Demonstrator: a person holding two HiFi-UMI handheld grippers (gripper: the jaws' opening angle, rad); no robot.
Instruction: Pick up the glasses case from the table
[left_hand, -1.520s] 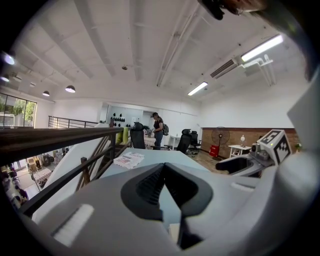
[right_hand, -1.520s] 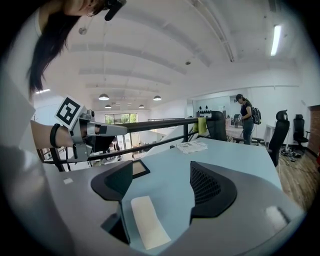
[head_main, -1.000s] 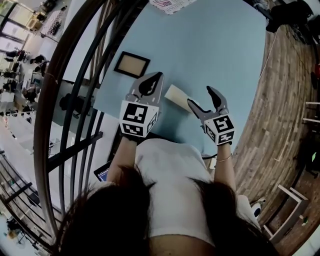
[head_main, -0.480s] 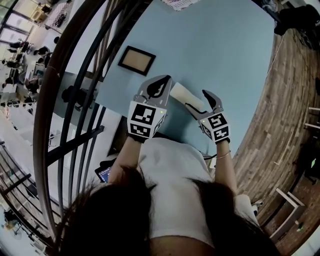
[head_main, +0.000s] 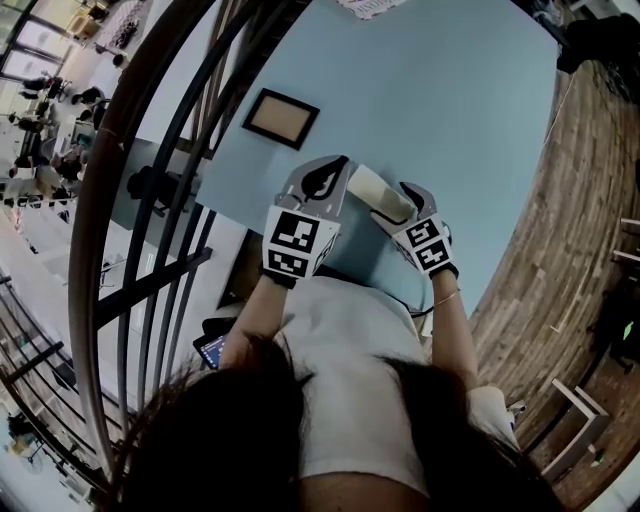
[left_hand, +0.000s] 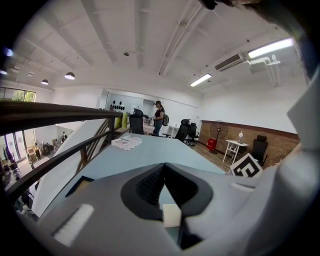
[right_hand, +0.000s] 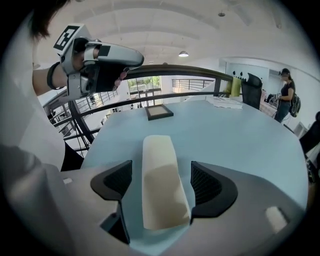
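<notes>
The cream glasses case (head_main: 372, 188) lies on the light blue table (head_main: 450, 120) near its front edge. My right gripper (head_main: 402, 199) stands open astride it. In the right gripper view the case (right_hand: 160, 165) runs lengthwise between the two dark pads (right_hand: 206, 184), with a gap showing on the left side. My left gripper (head_main: 322, 177) is held just left of the case, shut with nothing in it. Its tips meet in the left gripper view (left_hand: 164, 165), and a small cream patch of the case (left_hand: 171, 215) shows below them. It also appears raised in the right gripper view (right_hand: 135, 59).
A dark picture frame (head_main: 282, 118) lies flat on the table's left part (right_hand: 159, 111). Papers (left_hand: 126, 142) sit at the far end. A curved dark railing (head_main: 150, 150) runs along the table's left side. A person (right_hand: 288, 97) and office chairs stand beyond the table.
My right gripper has moved in toward the case and now straddles it. The left gripper stayed shut and drifted slightly right, closer to the case.
</notes>
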